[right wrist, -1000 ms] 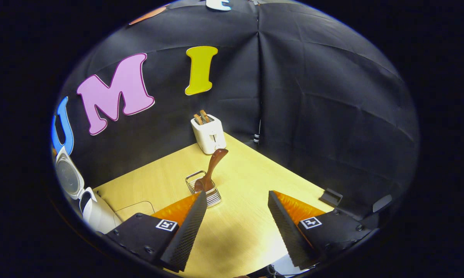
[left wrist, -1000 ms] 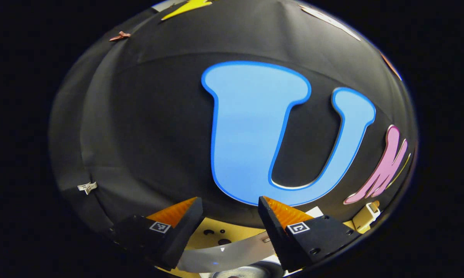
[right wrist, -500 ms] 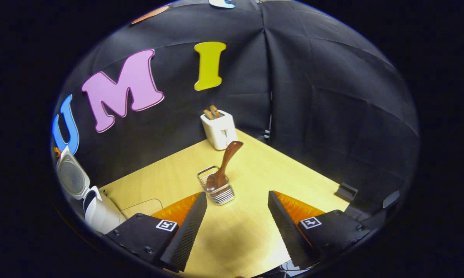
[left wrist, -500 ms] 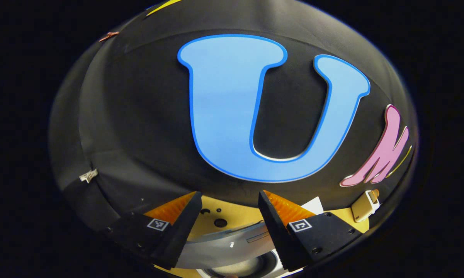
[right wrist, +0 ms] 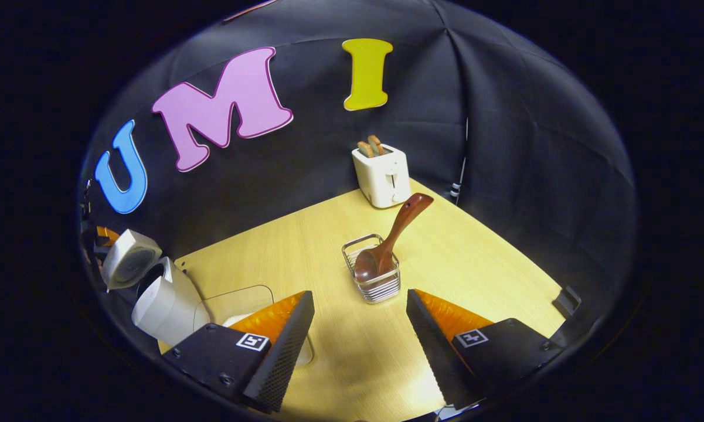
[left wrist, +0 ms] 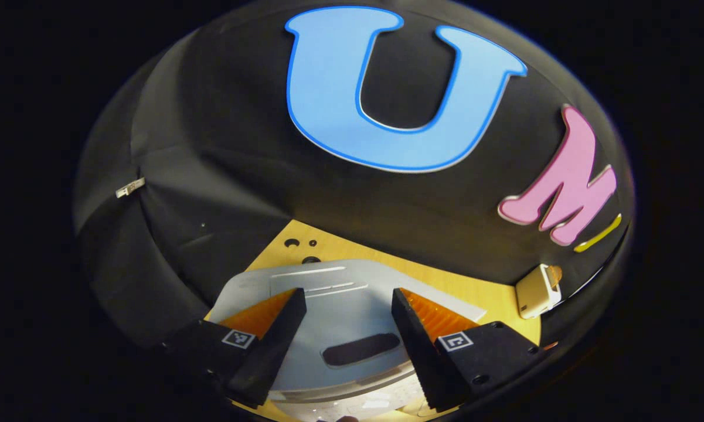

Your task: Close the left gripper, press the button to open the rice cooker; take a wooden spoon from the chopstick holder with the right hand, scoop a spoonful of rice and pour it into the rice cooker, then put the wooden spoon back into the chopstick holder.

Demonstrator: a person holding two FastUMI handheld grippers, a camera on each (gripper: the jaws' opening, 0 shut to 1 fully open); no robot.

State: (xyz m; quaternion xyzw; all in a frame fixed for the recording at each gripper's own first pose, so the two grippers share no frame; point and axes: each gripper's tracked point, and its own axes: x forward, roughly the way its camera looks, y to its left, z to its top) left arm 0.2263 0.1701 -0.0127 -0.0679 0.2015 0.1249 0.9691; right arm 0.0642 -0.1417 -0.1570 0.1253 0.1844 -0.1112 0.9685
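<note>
Right gripper view: right tool (right wrist: pixel 360 334) hangs above the wooden surface (right wrist: pixel 475 264), fingers spread wide, nothing between them. Wooden spoon (right wrist: pixel 395 231) stands bowl-down in the wire chopstick holder (right wrist: pixel 372 275), handle leaning up and away toward the toaster (right wrist: pixel 382 174); holder sits mid-surface, just ahead of the tool. Rice cooker (right wrist: pixel 158 293) at far left with its lid (right wrist: pixel 130 259) raised, a clear container (right wrist: pixel 234 305) just beside it. Left gripper view: left tool (left wrist: pixel 349 328) also spread, empty, looking down over the grey lid (left wrist: pixel 340 293); whether it touches the lid, cannot tell. Judgement: button step looks done, spoon pick-up is next. Spoon should be light, rigid, with a smooth, possibly slick finish. Best hold is on the upper handle, well clear of the basket rim, fingers across its flat faces so it cannot twist. Holder looks light and free-standing; lift along the handle's lean or the bowl may snag the wire and drag it.
</note>
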